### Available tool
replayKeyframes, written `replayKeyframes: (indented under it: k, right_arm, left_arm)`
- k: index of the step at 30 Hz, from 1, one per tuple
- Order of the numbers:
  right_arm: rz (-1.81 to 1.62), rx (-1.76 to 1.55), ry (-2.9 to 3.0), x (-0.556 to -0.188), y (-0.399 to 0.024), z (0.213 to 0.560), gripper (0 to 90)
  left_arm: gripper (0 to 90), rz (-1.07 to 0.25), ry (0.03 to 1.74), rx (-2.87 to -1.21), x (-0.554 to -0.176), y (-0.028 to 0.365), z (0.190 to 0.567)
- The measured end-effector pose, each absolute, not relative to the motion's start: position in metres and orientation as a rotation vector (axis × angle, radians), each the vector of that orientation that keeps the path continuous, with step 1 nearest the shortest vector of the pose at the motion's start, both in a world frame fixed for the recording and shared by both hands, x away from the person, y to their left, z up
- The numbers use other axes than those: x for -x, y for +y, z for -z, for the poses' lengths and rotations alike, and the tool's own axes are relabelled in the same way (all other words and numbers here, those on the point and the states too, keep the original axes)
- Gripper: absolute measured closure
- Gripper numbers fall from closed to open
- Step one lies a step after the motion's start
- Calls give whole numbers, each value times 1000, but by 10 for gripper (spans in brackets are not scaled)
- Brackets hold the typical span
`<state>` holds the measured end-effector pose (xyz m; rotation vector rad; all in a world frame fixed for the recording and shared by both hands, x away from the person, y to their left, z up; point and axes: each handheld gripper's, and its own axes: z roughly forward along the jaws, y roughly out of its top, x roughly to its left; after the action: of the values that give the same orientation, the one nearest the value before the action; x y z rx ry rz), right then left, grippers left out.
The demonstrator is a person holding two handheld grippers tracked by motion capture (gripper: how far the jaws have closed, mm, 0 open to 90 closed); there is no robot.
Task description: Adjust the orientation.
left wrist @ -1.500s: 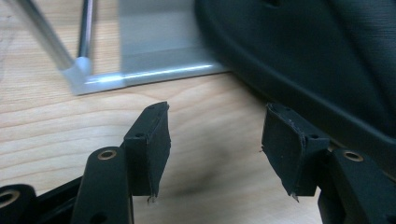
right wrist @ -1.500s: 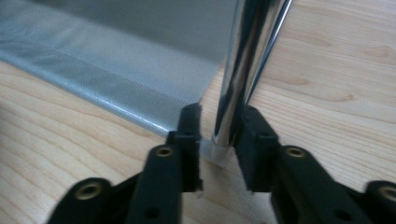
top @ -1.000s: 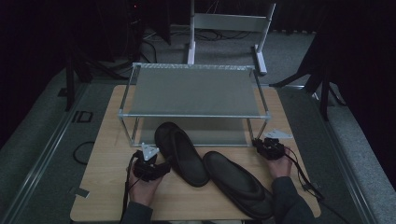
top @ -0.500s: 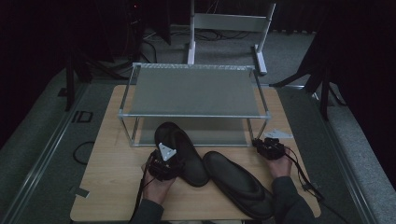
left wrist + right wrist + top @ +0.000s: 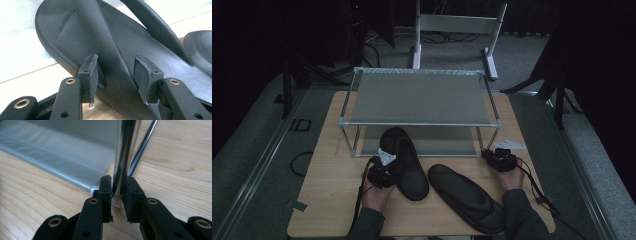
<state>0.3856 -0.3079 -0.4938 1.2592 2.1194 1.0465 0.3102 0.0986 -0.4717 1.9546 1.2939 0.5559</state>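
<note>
Left gripper point(image 5: 383, 172) sits at the near-left of the tabletop point(image 5: 329, 200), its fingers point(image 5: 91, 72) straddling the strap point(image 5: 105, 42) of the left slipper point(image 5: 404, 160), whose toe lies under the shoe rack point(image 5: 419, 95). The fingers have just been closing, but gaps show on both sides of the strap, so there is no pinch yet. The second slipper point(image 5: 467, 197) lies to the right, near the front edge. Right gripper point(image 5: 498, 159) has its fingers pinching the rack's front-right post point(image 5: 123, 152). Risk: the thick, textured strap may slide off the pads if they close low on its edge; lifting the toe could catch the lower shelf. Pale wood tabletop, grey carpet, dim room, a metal stand behind.
</note>
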Motion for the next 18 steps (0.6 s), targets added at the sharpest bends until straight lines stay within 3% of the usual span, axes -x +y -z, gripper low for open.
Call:
replayKeyframes:
  k: [6,18]
  right_arm:
    - [-1041,-1256,2121,-386,-307,494,777]
    - [-1046,-1254,2125,-386,-308,494,777]
  left_arm:
    - [574,-558,1274,-1951,-316,99,473]
    - [707,-612,1314,-1852,-338,99,475]
